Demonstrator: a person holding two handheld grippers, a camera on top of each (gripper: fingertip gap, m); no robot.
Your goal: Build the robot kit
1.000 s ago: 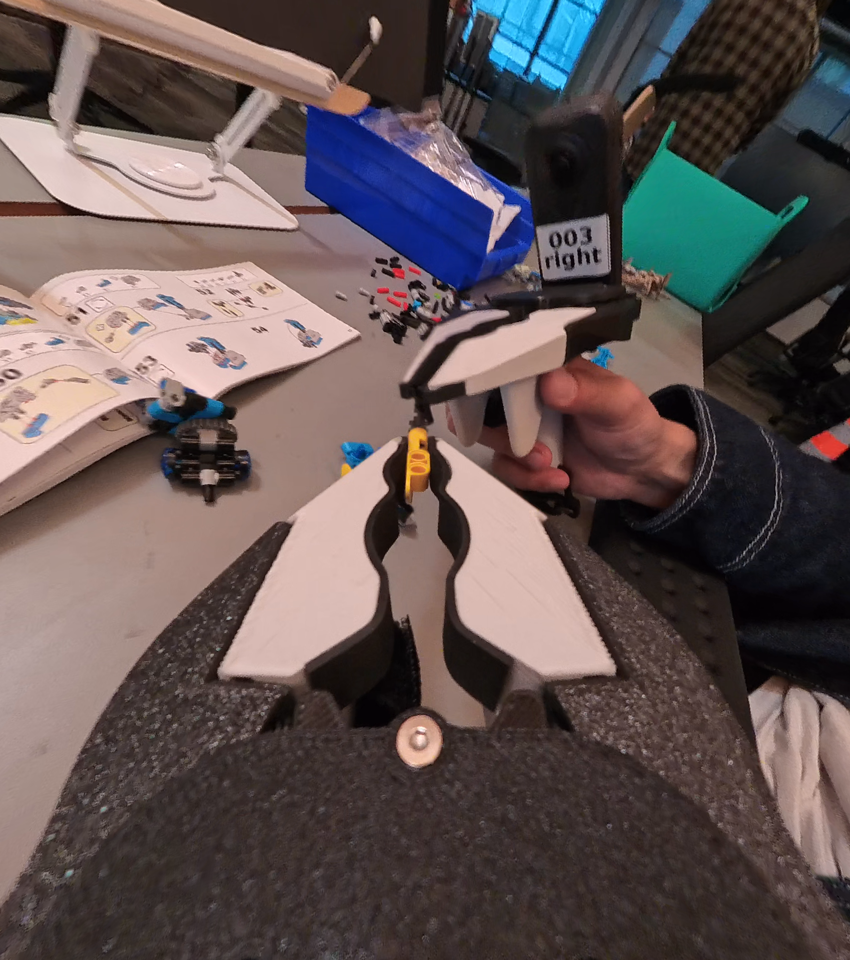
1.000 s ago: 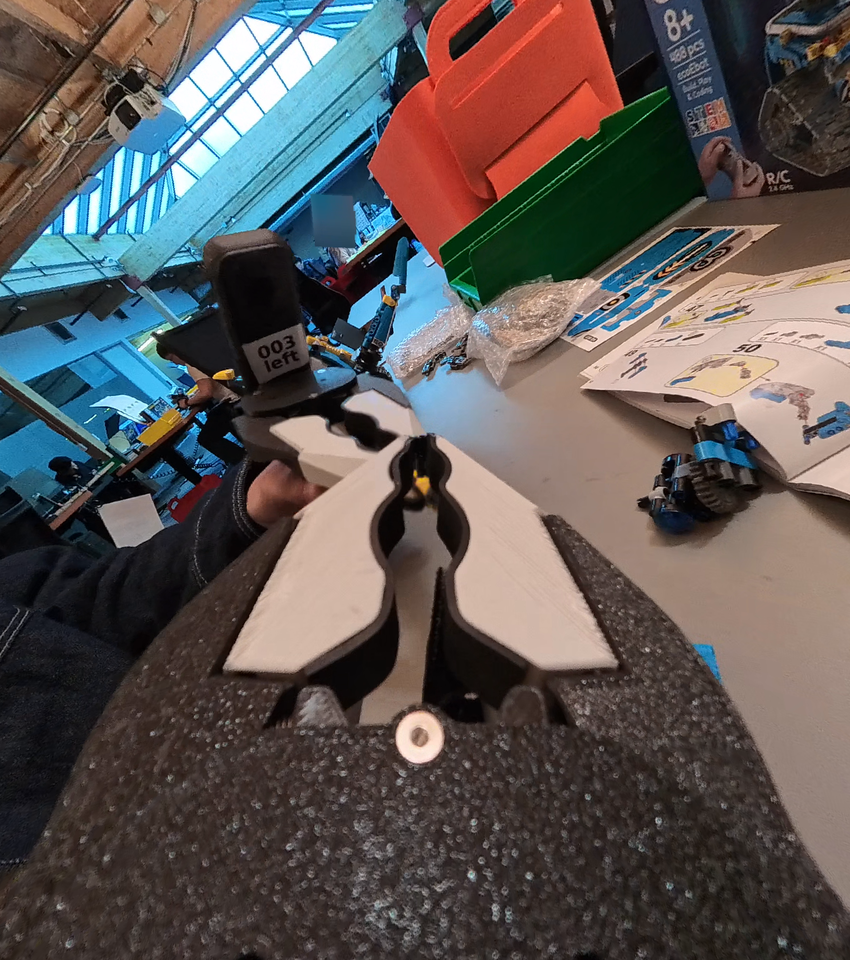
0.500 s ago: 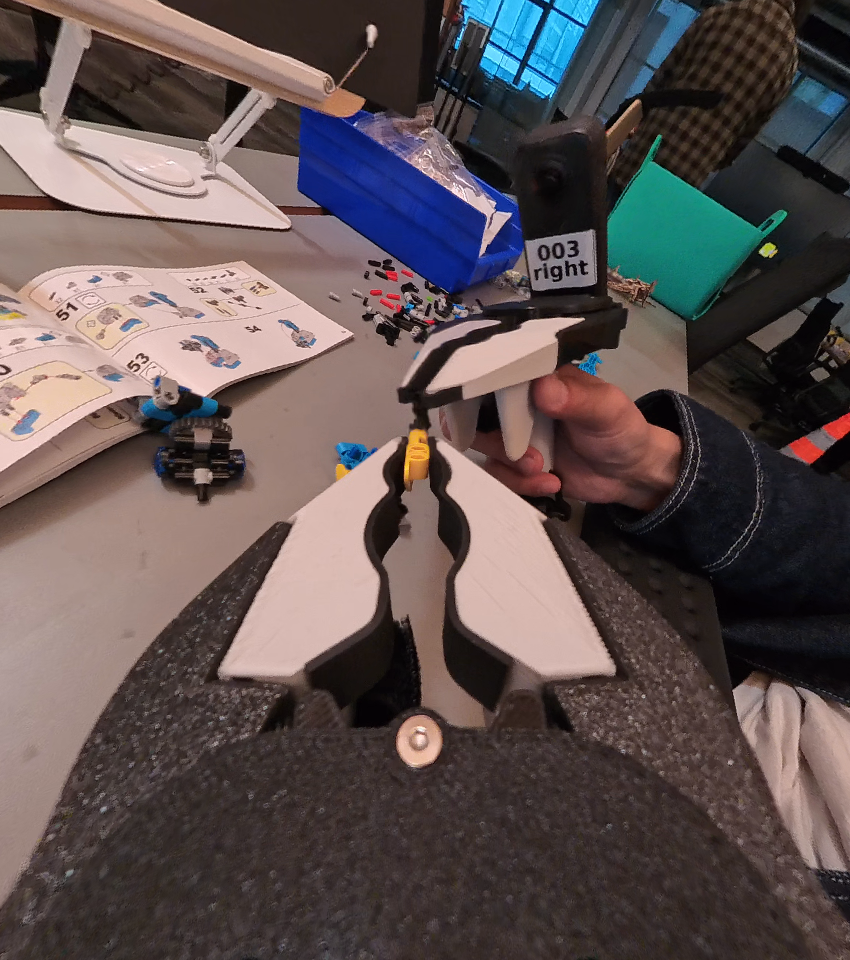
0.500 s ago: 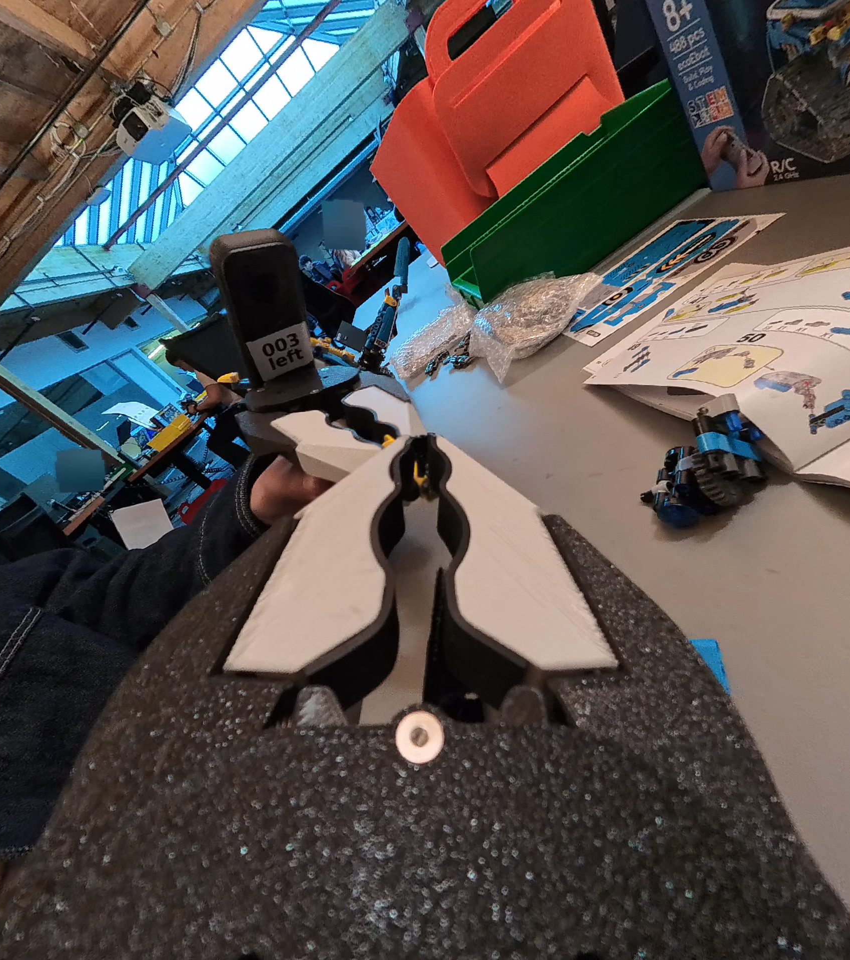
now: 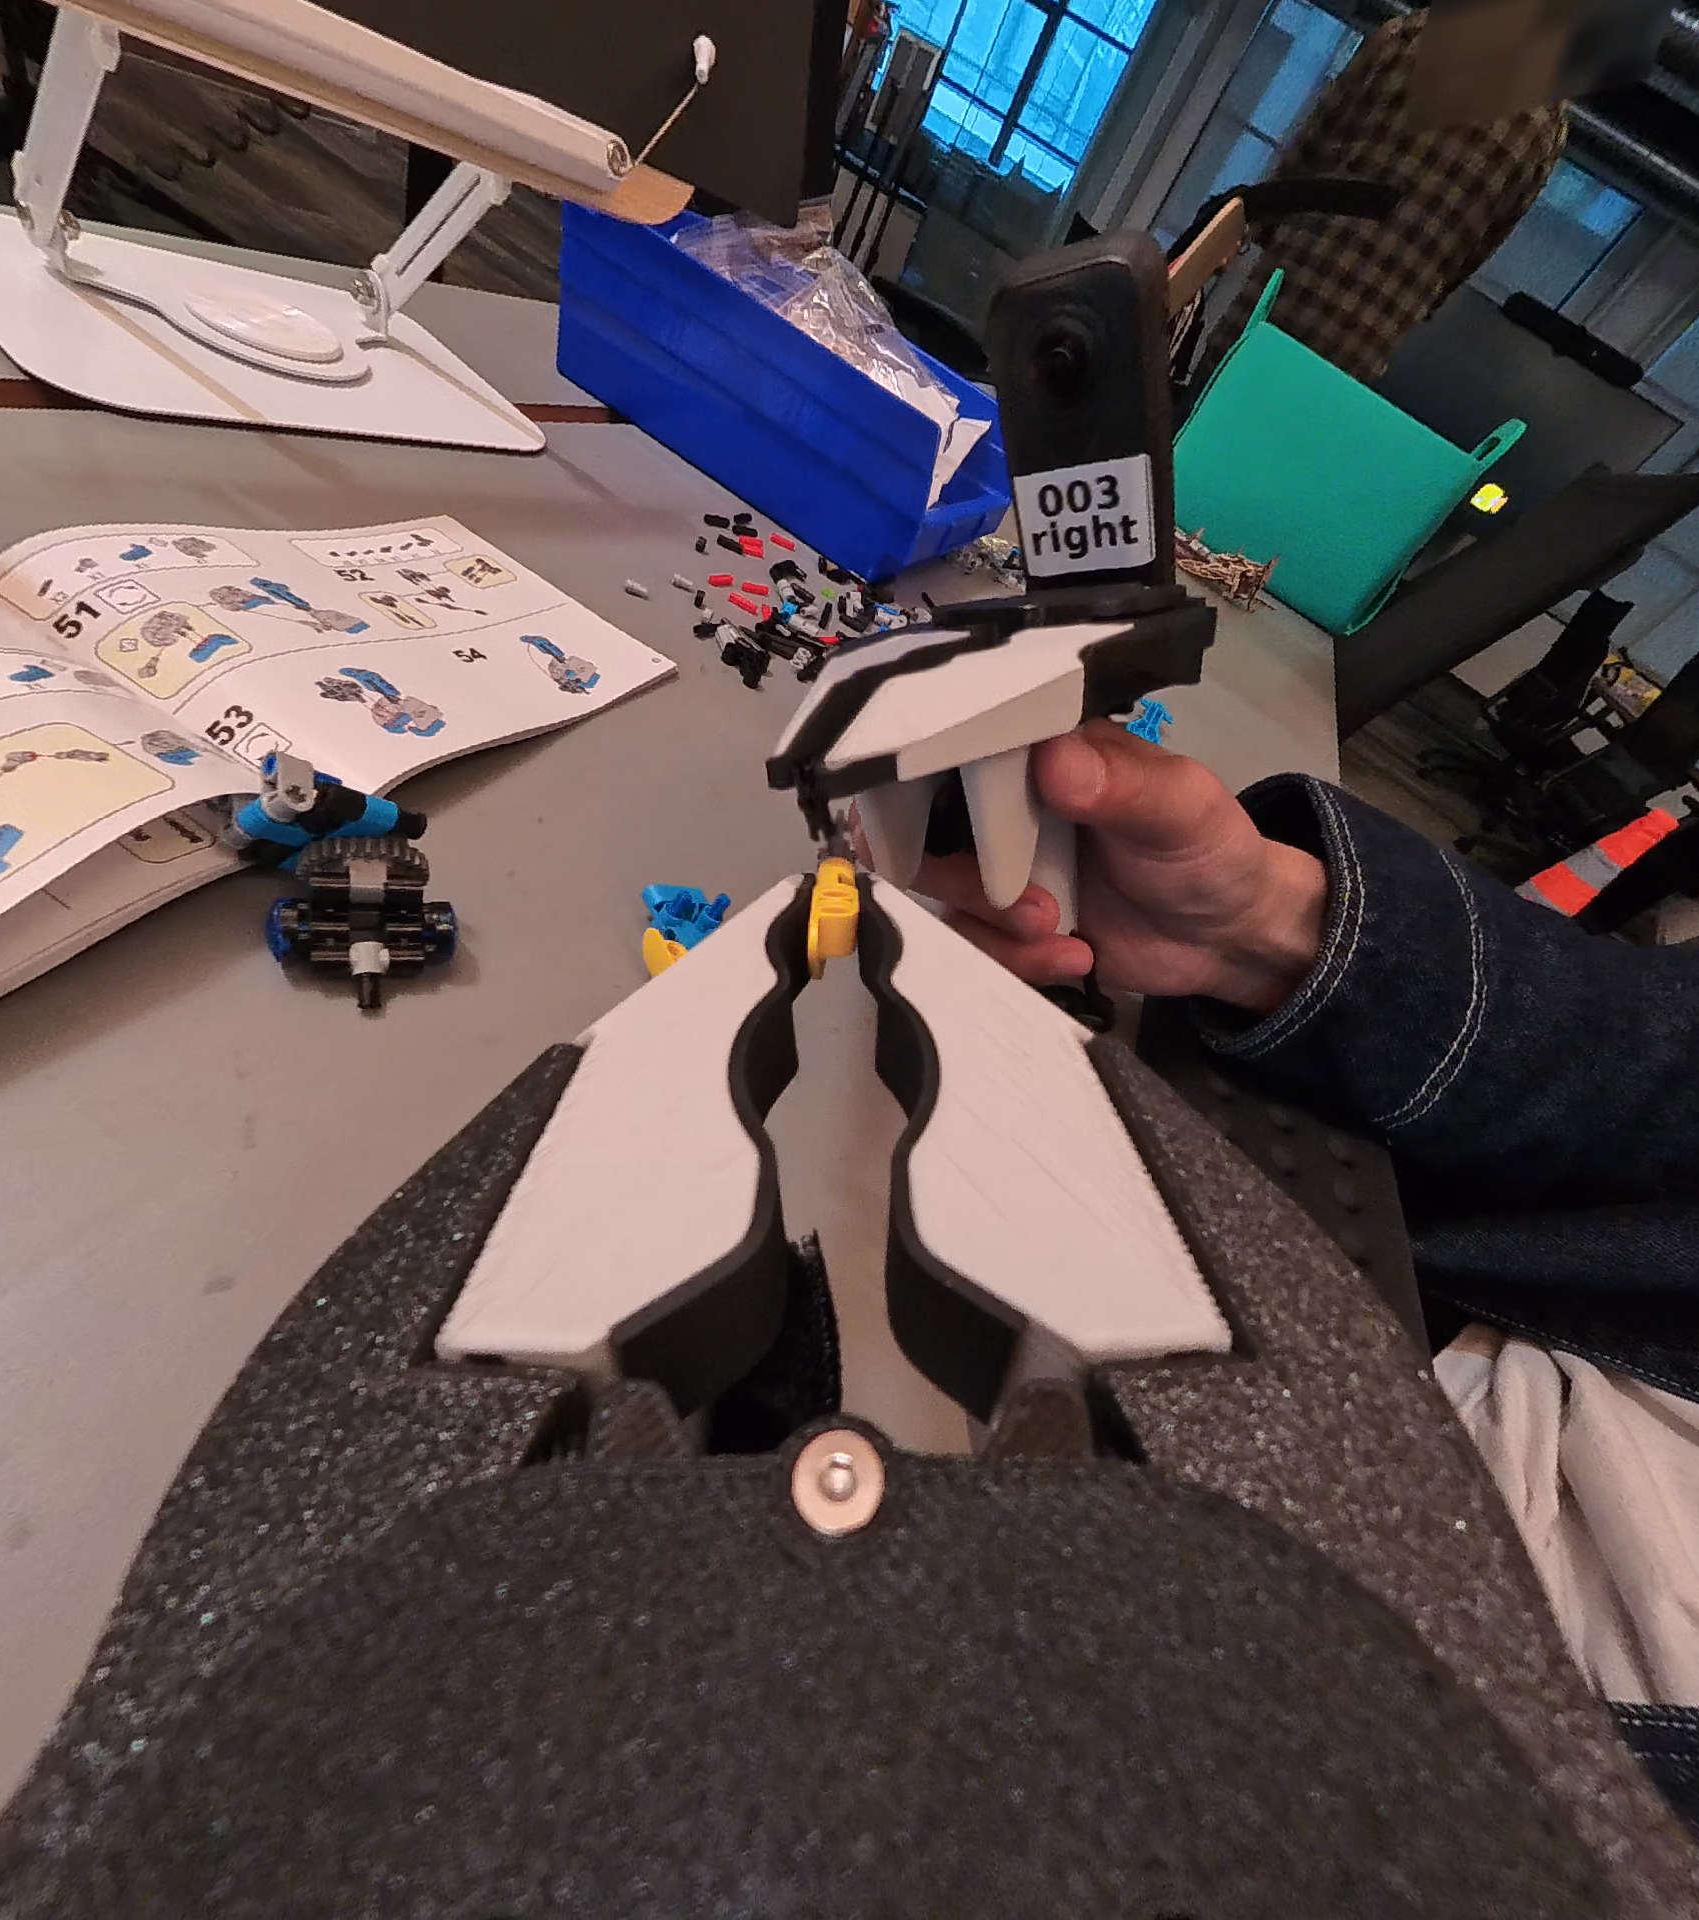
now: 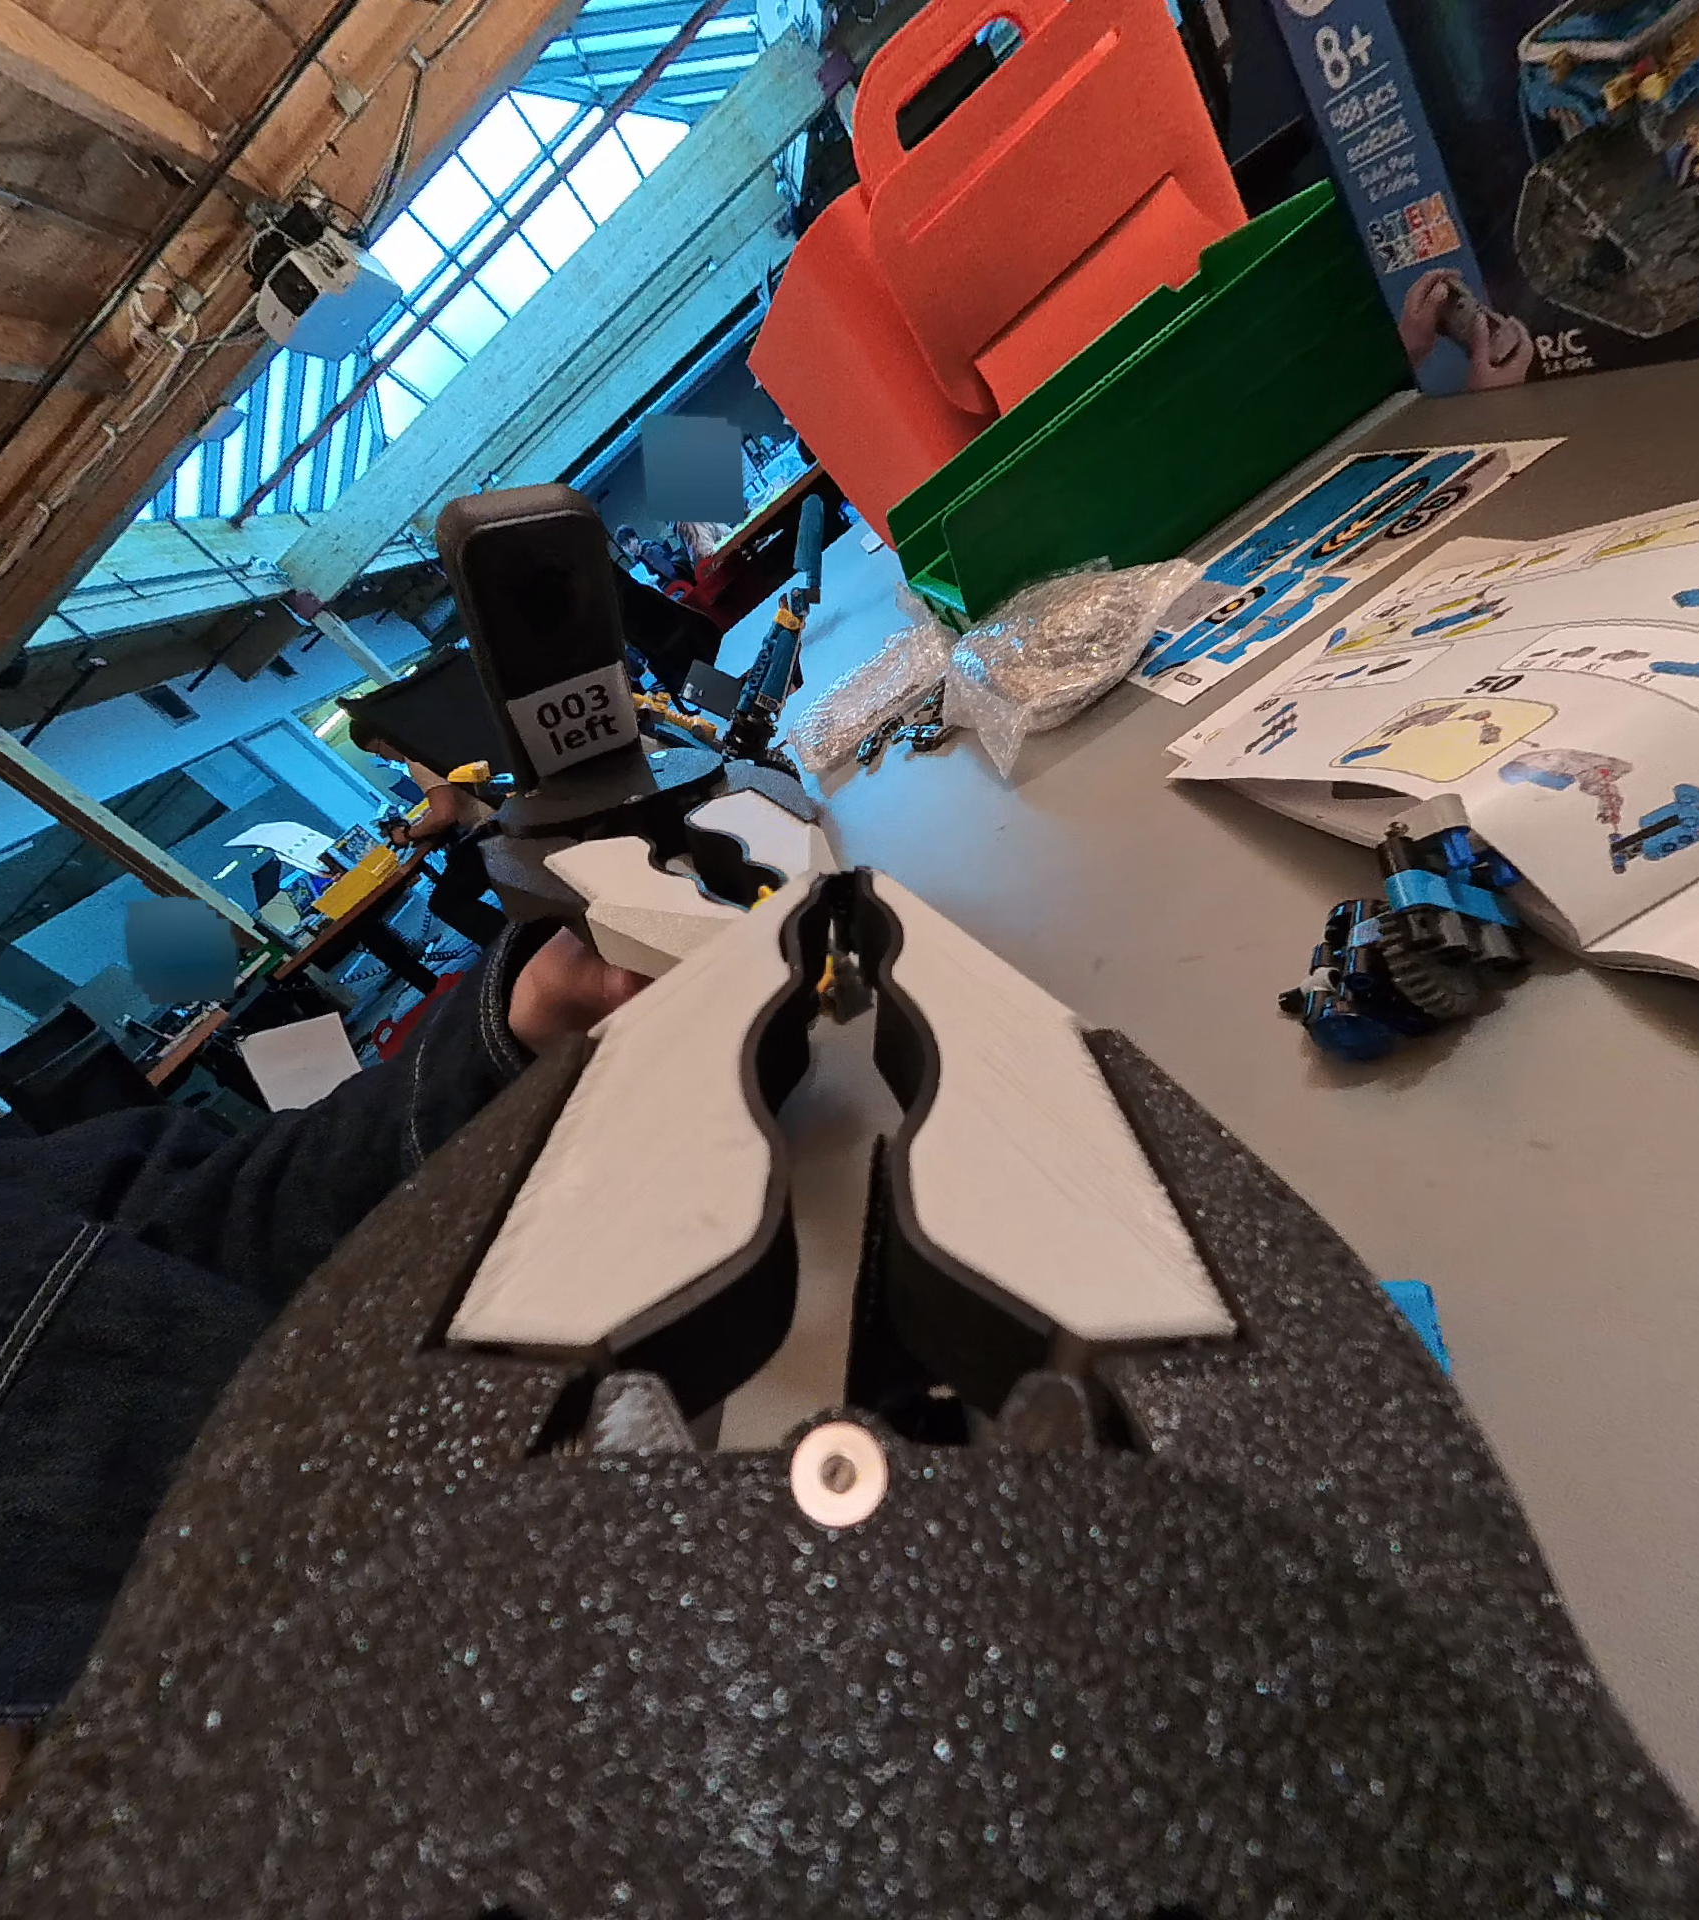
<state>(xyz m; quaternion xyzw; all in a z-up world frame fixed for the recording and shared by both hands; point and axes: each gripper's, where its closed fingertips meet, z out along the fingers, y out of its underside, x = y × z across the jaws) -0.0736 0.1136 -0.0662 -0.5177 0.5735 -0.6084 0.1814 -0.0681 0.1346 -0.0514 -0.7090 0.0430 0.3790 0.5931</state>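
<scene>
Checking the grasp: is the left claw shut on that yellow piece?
Shut. The left claw pinches the yellow connector piece between its tips, held off the table.

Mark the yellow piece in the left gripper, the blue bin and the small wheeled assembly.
yellow piece [image 5: 832, 914]: left wrist view, its middle.
blue bin [image 5: 741, 400]: left wrist view, its long side wall.
wheeled assembly [image 5: 362, 906]: left wrist view, its black centre.
</scene>
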